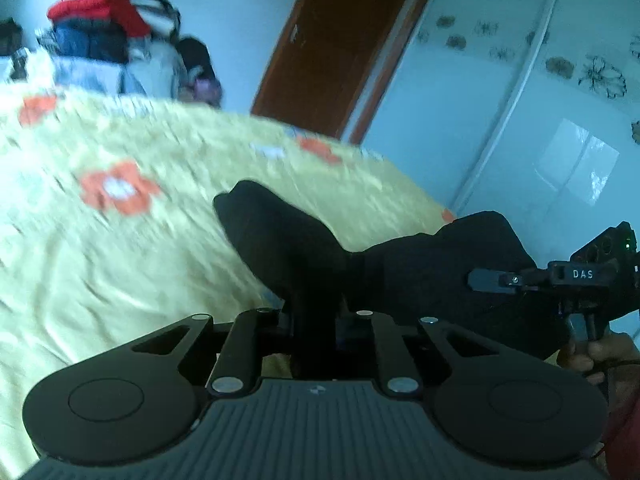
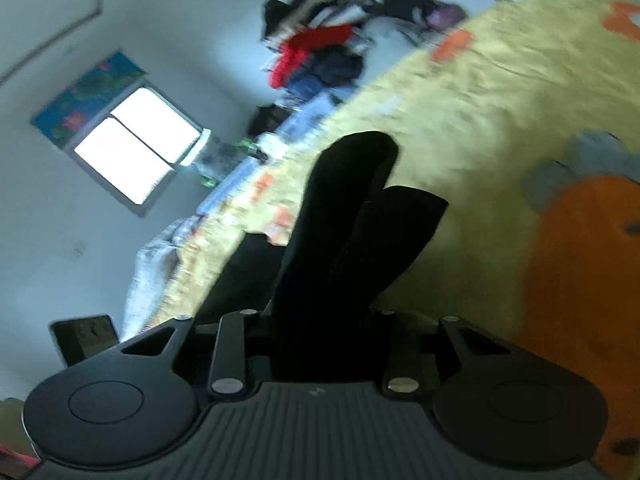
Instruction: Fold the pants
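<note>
Both tongs, left point(image 1: 316, 320) and right point(image 2: 316, 320), clench bunched black pants point(image 1: 420, 272) above the yellow bedspread point(image 1: 120, 260).

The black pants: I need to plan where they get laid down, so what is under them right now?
Under the black pants, held by the left gripper and the right gripper, lies the yellow flowered bedspread. The part directly beneath the cloth is covered.

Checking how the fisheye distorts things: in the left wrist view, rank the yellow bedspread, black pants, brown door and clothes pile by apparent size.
1. yellow bedspread
2. black pants, inflated by nearness
3. brown door
4. clothes pile, close to the door, so unsure
</note>
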